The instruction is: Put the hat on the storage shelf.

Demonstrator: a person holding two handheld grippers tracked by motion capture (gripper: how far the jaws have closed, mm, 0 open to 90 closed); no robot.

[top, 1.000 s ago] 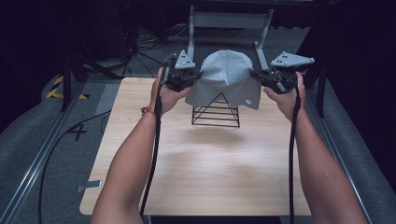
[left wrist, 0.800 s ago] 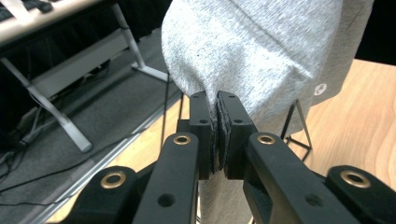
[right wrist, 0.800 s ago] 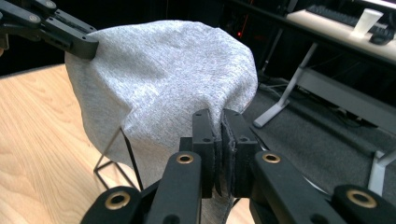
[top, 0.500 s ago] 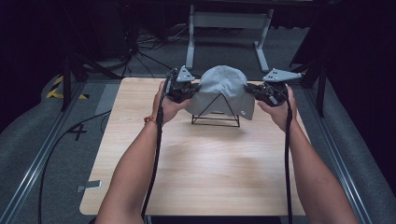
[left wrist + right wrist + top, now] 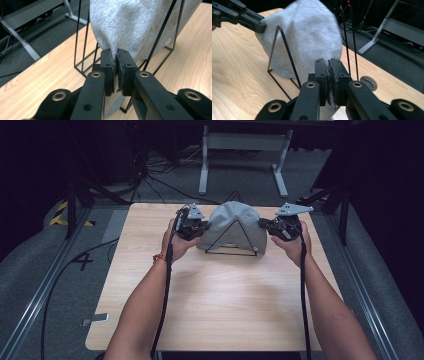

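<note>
Claws both pinched tight: your left claw and right claw grip the grey cloth draped over the wire rack; rack on the surface.

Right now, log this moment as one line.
left gripper: shut on grey cloth | right gripper: shut on grey cloth | cloth: draped over wire rack | rack: on table

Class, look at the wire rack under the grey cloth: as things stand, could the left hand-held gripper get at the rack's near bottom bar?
Probably not yet. The left hand-held gripper is shut on the grey cloth draped over the wire rack, so it would have to let go first. The bar itself lies bare and close by.
</note>
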